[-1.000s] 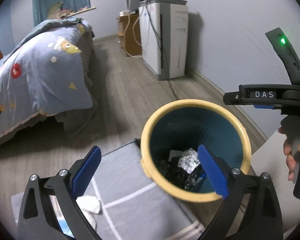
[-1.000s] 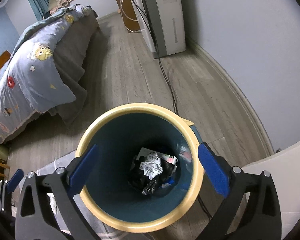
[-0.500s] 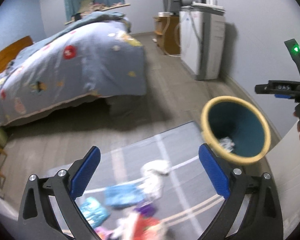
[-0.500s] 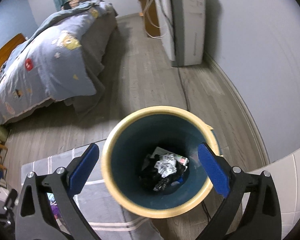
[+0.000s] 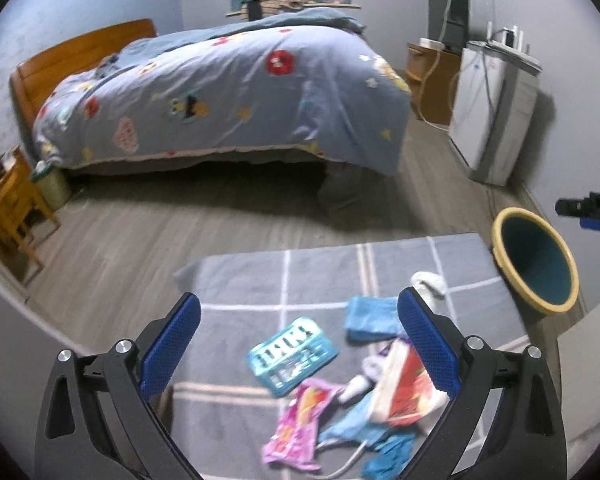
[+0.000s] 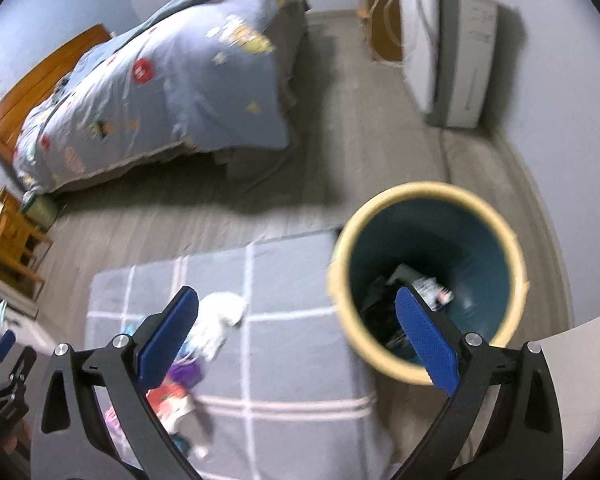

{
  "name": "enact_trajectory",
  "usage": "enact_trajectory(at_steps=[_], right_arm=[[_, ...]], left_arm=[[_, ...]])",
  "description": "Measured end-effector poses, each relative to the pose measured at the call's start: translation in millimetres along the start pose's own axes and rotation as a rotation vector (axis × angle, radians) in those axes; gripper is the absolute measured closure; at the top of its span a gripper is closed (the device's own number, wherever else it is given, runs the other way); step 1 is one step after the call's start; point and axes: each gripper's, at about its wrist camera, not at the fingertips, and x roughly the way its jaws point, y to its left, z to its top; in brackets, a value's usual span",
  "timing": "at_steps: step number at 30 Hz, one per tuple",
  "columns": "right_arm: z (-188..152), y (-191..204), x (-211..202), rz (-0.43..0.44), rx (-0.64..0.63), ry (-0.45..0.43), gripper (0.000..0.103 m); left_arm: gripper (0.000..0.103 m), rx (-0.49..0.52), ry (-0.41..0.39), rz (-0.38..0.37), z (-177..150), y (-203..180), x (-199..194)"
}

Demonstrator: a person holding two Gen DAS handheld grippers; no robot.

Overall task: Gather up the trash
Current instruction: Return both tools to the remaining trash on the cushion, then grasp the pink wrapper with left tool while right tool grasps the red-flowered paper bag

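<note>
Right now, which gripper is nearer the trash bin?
Right. The right gripper hangs open at the trash bin, one finger over its mouth; the left gripper is open over the litter on the rug.

We are in a home bedroom: a wide bed with an orange wooden headboard and a blue cartoon-print quilt (image 5: 228,92) fills the room. Below its foot lies a grey grid-lined rug (image 5: 320,272) on grey plank flooring; beside its headboard end stands a small wooden nightstand (image 5: 8,200).
</note>
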Motion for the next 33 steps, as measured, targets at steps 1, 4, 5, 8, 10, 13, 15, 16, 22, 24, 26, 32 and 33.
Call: enact_trajectory(at_steps=[1,4,5,8,10,13,15,16,22,24,26,32,33], right_arm=[[-4,6,1,0.001,-0.009,0.008,0.006],[-19,36,6,-0.003,-0.058,0.031,0.006],[-23,43,8,-0.007,-0.071,0.037,0.006],[-37,70,16,0.001,-0.107,0.072,0.006],[-47,87,20,0.021,-0.117,0.087,0.006],[-62,110,29,0.021,-0.136,0.108,0.006],[-70,124,36,0.026,-0.145,0.130,0.006],[-76,131,41,0.032,-0.149,0.138,0.006],[-104,154,72,0.023,-0.156,0.211,0.006],[-112,159,83,0.020,-0.152,0.242,0.006],[-119,163,94,0.004,-0.159,0.267,0.006],[-131,167,116,-0.007,-0.143,0.317,0.006],[-132,166,119,0.003,-0.128,0.330,0.006]], left_arm=[[0.005,-0.003,-0.006,0.005,-2,5,-4],[0.005,-0.011,-0.025,0.019,-6,20,-12],[0.005,-0.018,-0.025,0.022,-8,25,-13],[0.005,-0.063,-0.012,0.012,-14,42,-13],[0.005,-0.073,-0.010,0.015,-17,50,-12],[0.005,-0.065,-0.016,0.023,-20,57,-13],[0.005,-0.057,-0.015,0.027,-22,61,-12],[0.005,-0.057,-0.012,0.029,-22,63,-11],[0.005,-0.063,0.025,0.010,-28,72,0],[0.005,-0.040,0.032,0.018,-29,72,3],[0.005,-0.027,0.031,0.020,-29,71,3],[0.005,0.000,0.043,0.012,-31,73,8],[0.005,0.012,0.047,0.014,-32,72,9]])
